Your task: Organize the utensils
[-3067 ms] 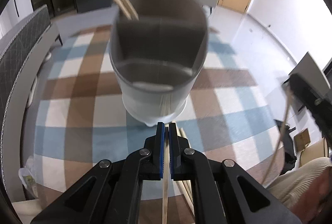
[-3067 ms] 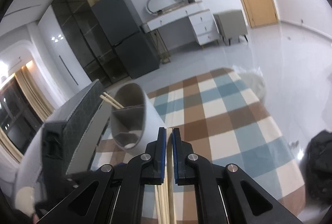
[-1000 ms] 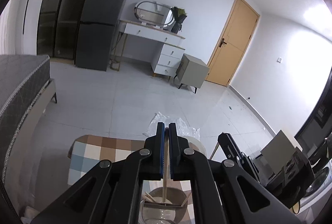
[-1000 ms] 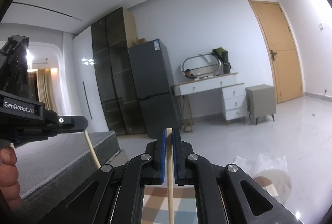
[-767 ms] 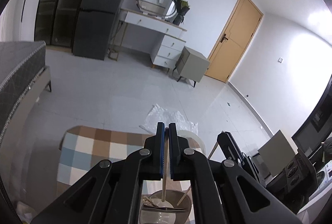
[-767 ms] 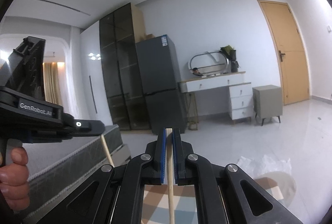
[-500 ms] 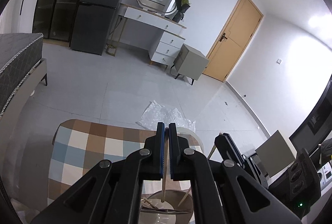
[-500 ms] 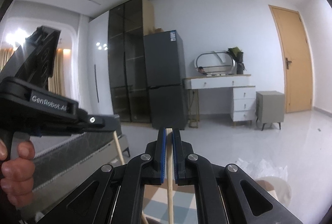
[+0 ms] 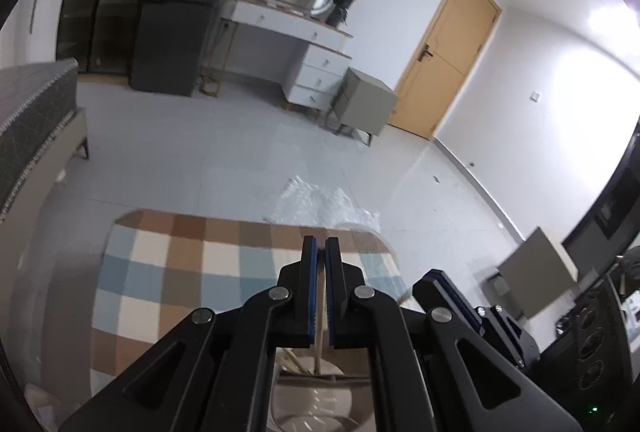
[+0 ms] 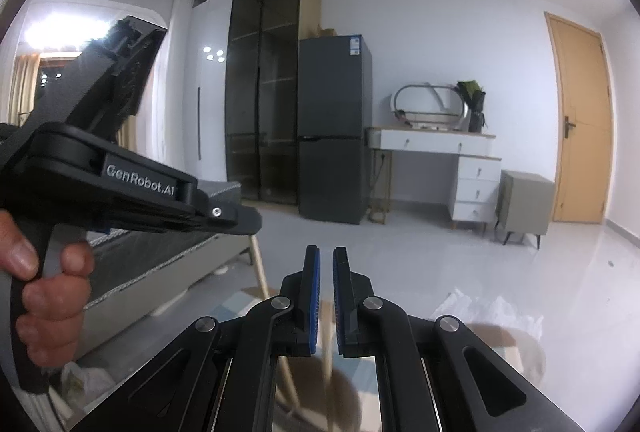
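My left gripper (image 9: 321,244) points out over the checked tablecloth (image 9: 180,272), jaws a narrow gap apart around a wooden chopstick (image 9: 319,356) that stands down into the grey utensil holder (image 9: 312,408) below. My right gripper (image 10: 325,256) has its jaws slightly apart; a chopstick (image 10: 328,360) hangs loose below them, over the holder (image 10: 320,388). The left gripper's body (image 10: 132,191) fills the left of the right wrist view, a chopstick (image 10: 264,296) slanting down from it. The right gripper's body (image 9: 500,336) shows at lower right of the left wrist view.
A grey bed (image 9: 32,119) lies at the left. A fridge (image 10: 334,127), a white dresser (image 10: 436,151), a bedside cabinet (image 10: 524,203) and a wooden door (image 10: 580,119) stand at the far wall. Crumpled plastic (image 9: 320,199) lies past the table's far edge.
My right gripper's jaws have parted and its chopstick has dropped below the pads. My left gripper's jaws have eased apart slightly, and it has tilted down toward the table.
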Motion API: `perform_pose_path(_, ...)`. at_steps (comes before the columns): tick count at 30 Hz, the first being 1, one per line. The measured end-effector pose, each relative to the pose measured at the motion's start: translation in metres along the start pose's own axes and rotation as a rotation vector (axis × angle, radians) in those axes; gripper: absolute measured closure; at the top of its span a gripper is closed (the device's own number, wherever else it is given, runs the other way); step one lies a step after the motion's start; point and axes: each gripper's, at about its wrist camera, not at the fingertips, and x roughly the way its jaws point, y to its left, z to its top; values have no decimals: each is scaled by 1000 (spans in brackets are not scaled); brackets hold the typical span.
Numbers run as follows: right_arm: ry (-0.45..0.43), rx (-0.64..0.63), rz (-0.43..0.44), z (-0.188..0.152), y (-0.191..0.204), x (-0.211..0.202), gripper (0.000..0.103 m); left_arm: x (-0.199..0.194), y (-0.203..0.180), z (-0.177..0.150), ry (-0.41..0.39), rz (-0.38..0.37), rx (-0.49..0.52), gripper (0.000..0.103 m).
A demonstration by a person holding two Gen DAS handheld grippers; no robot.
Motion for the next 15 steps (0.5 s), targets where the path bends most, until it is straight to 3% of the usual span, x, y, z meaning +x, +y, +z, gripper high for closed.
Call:
perform_pose_path(2, 27, 8, 5, -2, 0, -4, 95, 0, -1, 1, 33, -11, -1, 103)
perform_pose_path(5, 56, 36, 1, -2, -4, -15, 74, -4, -2, -1, 53, 54, -10, 103)
perform_pose_path(6, 55, 47, -2, -2, -6, -19, 65, -8, -1, -2, 61, 84, -24, 99)
perform_pose_path(7, 56, 58, -7, -2, -7, -24, 55, -11, 0, -4, 63, 92, -34, 88)
perform_pose_path(8, 64, 74, -16, -1, -8, -31, 50, -16, 0, -6, 61, 97, -43, 81)
perform_pose_path(10, 67, 93, -30, 1, -10, -41, 42, -29, -2, -9, 38, 123, -45, 54)
perform_pose_path(13, 84, 109, -53, 4, -10, -58, 29, -48, -7, -16, -11, 164, -34, 41)
perform_pose_path(15, 77, 122, -74, 4, -10, -70, 27, -63, -13, -20, -34, 196, -22, 36)
